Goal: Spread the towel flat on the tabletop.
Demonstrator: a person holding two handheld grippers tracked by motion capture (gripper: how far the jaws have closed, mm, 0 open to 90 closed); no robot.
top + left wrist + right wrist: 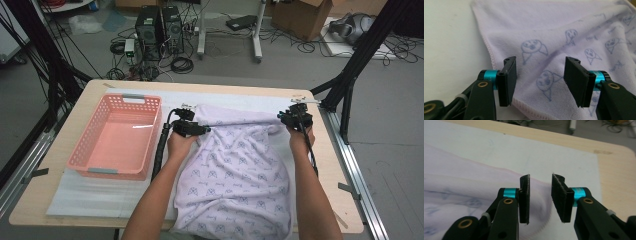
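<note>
A pale lilac towel (235, 170) printed with small blue dog faces lies spread over the white mat, its near end hanging off the table's front edge. My left gripper (192, 127) sits at the towel's far left corner. In the left gripper view its jaws (540, 81) stand open above the towel (554, 45), and the pads do not press on the cloth. My right gripper (296, 119) is at the far right corner. Its jaws (541, 198) are open, with the towel's hemmed edge (474, 195) lying below and between them, not pinched.
A pink plastic basket (80, 157) stands empty on the left of the table. A white mat (90, 195) covers the wooden tabletop (330, 200). Black frame posts rise at both far corners, and cables and computer towers lie on the floor beyond.
</note>
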